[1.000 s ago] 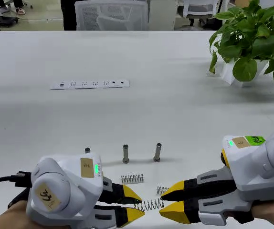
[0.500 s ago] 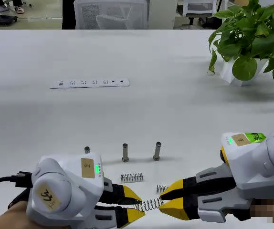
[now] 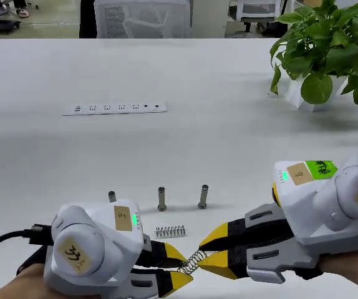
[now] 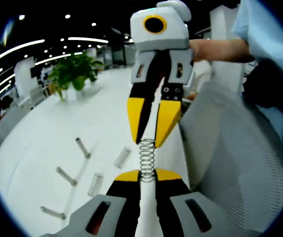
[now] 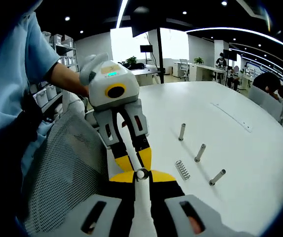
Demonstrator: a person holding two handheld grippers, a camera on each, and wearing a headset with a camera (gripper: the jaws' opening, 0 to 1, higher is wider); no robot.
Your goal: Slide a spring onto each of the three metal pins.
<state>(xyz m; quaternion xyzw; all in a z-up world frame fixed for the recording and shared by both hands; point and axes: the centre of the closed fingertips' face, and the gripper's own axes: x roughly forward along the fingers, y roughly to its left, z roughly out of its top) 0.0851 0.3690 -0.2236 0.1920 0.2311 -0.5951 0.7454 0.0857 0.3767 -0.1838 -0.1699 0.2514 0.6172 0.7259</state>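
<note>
Three short metal pins stand upright in a row on the white table; they also show in the left gripper view and the right gripper view. My left gripper is shut on one end of a small spring, seen close up in its own view. My right gripper faces it tip to tip, jaws closed around the spring's other end. A loose spring lies just in front of the pins. Another loose spring lies nearby.
A white power strip lies further back on the table. A potted green plant stands at the back right. A black cable trails from my left gripper. Mesh chairs stand beyond the table's far edge.
My right gripper has moved left toward the left one and its jaws have closed from open onto the spring's free end. The spring now slants up between the two tips.
</note>
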